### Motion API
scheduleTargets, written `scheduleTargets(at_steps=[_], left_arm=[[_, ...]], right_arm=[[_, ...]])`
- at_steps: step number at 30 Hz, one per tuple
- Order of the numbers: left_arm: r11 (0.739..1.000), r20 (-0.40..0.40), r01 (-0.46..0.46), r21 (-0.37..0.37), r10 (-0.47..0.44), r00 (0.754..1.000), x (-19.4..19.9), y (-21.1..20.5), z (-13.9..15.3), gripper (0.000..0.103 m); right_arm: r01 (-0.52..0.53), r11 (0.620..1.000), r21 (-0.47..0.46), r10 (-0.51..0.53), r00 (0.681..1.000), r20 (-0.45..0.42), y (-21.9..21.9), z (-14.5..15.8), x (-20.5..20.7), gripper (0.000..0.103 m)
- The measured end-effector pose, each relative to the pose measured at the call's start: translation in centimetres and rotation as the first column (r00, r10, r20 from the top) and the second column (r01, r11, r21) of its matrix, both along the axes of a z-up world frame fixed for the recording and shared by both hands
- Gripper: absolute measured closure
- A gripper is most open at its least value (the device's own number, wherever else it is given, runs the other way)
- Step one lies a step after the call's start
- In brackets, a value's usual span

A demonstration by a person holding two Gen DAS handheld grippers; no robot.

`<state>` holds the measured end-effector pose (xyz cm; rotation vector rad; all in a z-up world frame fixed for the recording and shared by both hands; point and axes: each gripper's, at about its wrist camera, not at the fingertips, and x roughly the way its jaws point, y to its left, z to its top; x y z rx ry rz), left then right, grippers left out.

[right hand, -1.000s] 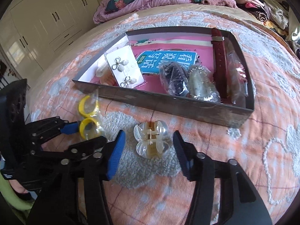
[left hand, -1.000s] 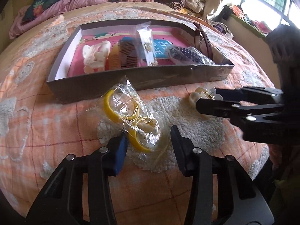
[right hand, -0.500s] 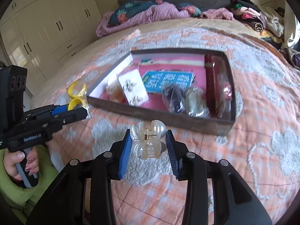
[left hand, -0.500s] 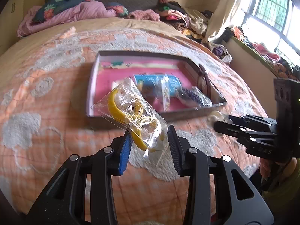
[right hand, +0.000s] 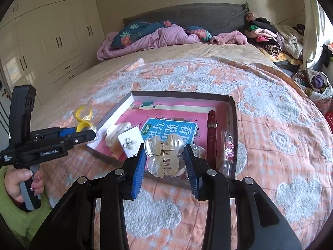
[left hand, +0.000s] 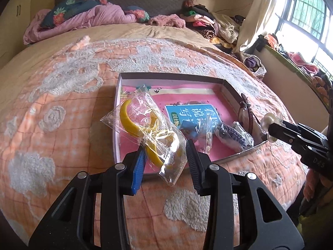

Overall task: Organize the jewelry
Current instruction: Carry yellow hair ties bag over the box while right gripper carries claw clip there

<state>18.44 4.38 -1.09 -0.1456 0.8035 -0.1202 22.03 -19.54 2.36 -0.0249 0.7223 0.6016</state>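
Observation:
My left gripper [left hand: 165, 156] is shut on a clear plastic bag of yellow hair clips [left hand: 145, 129], held in the air over the near left corner of the grey box [left hand: 172, 75]. In the right wrist view my right gripper [right hand: 165, 160] is shut on a clear claw hair clip [right hand: 164, 156], lifted above the box's near wall. The box [right hand: 234, 125] has a pink lining and holds a blue card [right hand: 168, 130], a brown strap [right hand: 211, 137], an earring card [right hand: 130, 140], a white clip [right hand: 116, 131] and bagged items. Each gripper shows in the other's view: right gripper [left hand: 270, 129], left gripper [right hand: 87, 133].
The box lies on a bed under an orange and grey quilt [right hand: 281, 145]. Pillows and a purple blanket [right hand: 156, 35] lie at the headboard, with piled clothes [right hand: 270, 35] at the far right. White wardrobes [right hand: 52, 41] stand on the left, a window [left hand: 308, 16] on the right. A hand [right hand: 18, 179] holds the left gripper's handle.
Both grippers closed on their items and lifted them off the quilt: the left with the bag of yellow clips, the right with the clear claw clip. Both now hang above the box's near edge.

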Motion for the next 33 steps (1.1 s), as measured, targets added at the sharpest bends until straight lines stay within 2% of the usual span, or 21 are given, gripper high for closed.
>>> scheduleTargets(at_steps=[13,33], left_arm=[[0.999,-0.04,0.031,-0.01,-0.031,0.999,1.7,-1.1,-1.9,0.073],[0.999,-0.057,0.028,-0.021,-0.029,0.998,2.6,-1.3,-2.8,0.073]], right_arm=[[0.087,0.996,-0.011,-0.088,0.996,-0.032,0.2,-1.9,2.6,0.068],[0.129,0.991,-0.044,-0.132,0.989,-0.06,1.1,-3.9,4.1,0.068]])
